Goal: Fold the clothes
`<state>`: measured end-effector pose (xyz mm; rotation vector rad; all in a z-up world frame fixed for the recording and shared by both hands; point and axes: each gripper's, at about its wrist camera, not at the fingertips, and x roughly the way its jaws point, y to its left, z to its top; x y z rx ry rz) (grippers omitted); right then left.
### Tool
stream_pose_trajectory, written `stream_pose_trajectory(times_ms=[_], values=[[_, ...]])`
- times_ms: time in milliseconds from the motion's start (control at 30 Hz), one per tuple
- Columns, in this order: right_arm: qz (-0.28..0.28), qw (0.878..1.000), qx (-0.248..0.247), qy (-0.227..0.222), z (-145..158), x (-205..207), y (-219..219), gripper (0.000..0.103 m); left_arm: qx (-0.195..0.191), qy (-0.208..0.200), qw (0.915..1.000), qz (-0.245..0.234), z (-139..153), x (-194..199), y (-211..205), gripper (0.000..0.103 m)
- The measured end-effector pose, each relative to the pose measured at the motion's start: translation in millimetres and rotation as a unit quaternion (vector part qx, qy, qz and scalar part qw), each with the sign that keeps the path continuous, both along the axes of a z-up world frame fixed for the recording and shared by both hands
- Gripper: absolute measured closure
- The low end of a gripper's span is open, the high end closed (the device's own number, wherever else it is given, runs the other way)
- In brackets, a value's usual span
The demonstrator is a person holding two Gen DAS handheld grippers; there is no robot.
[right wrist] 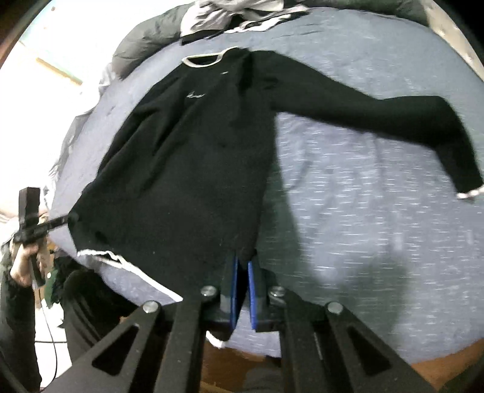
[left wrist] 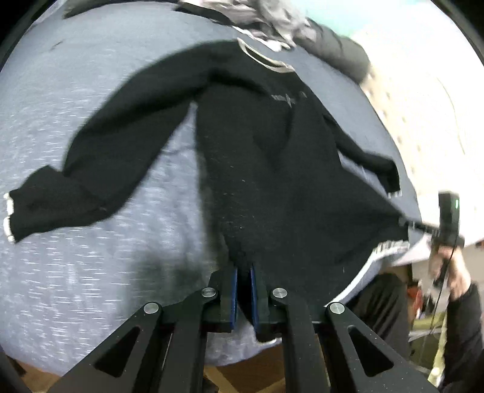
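Starting at the left: sleeve (left wrist: 106, 142) of a black sweater (left wrist: 257, 151) thrown wide across the grey bed (left wrist: 90, 90), cuff near the edge. Next, left gripper (left wrist: 242, 272) pressed together on the hem's left corner. Across the body, lying front up with collar (right wrist: 201, 60) at the far end. Then right gripper (right wrist: 242, 263) pinching the other hem corner, and the right sleeve (right wrist: 378, 112) stretched out beyond.

Judging the step: either pulling the hem taut to flatten, or taking it up to fold toward the collar; cannot tell which. Either way, calls for level, matched hands and sleeves brought in before any lengthwise fold.

Beyond the collar: loose heap of clothes (right wrist: 236, 12) and a dark quilt (left wrist: 338, 45), crowding the far end.
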<state>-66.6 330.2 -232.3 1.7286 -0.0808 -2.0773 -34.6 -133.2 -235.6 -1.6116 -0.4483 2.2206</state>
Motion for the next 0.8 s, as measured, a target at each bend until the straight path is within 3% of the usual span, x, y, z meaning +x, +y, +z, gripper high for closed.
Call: stream_pose_trajectory(times_ms=[67, 200, 333, 400, 467, 533, 633, 733, 800], values=[[-0.004, 1.000, 0.006, 0.011, 9.8, -1.7, 9.2, 0.098, -0.007, -0.009, 0.9999, -0.006, -11.1, -0.9, 8.3, 0.096], [-0.011, 1.000, 0.017, 0.001, -17.0, 4.5, 2.6, 0.097, -0.022, -0.041, 0.9989, 0.002, -38.4, -3.8, 9.5, 0.096], [-0.036, 0.999, 0.002, -0.019, -32.4, 2.8, 10.5, 0.096, -0.010, -0.075, 0.9968, 0.026, -54.3, -2.4, -1.9, 0.091], [-0.039, 0.999, -0.007, -0.014, -29.4, 3.4, 15.1, 0.090, -0.010, -0.072, 0.9969, 0.030, -51.0, 0.9, -5.1, 0.083], [-0.038, 0.999, -0.011, -0.016, -28.5, 5.7, 17.3, 0.063, -0.004, -0.068, 0.9971, 0.033, -45.5, 5.4, -8.3, 0.068], [-0.036, 0.999, -0.014, -0.021, -28.7, 8.4, 19.0, 0.056, 0.002, -0.065, 0.9973, 0.036, -40.4, 9.9, -11.4, 0.062], [-0.034, 0.999, -0.018, -0.028, -28.9, 12.4, 21.5, 0.056, 0.039, -0.085, 0.9950, 0.034, -47.7, 16.1, -8.3, 0.056], [-0.027, 0.999, -0.021, -0.036, -33.7, 15.4, 18.5, 0.056, 0.018, -0.095, 0.9951, 0.019, -57.0, 15.4, 3.4, 0.056], [-0.022, 0.999, -0.020, -0.042, -36.5, 17.9, 13.8, 0.056, 0.026, -0.103, 0.9940, 0.027, -64.7, 14.2, 4.9, 0.056]])
